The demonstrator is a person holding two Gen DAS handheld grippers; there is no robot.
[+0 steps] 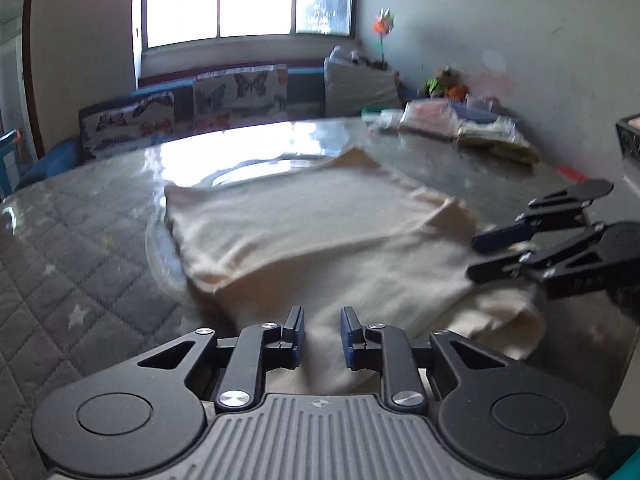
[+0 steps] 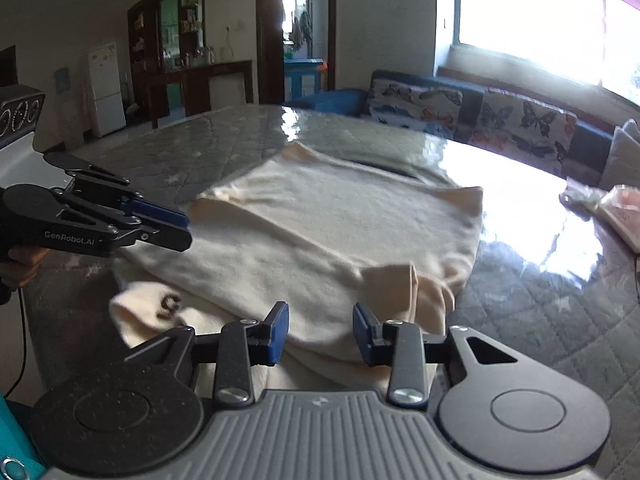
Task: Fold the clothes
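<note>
Cream garment (image 2: 320, 224) is seen folded mid-table, quilted table (image 2: 560, 320) bare to its left and right. Left gripper (image 1: 320, 330) is held parted over the near hem; right gripper (image 2: 321, 330) likewise, nothing gripped.
</note>
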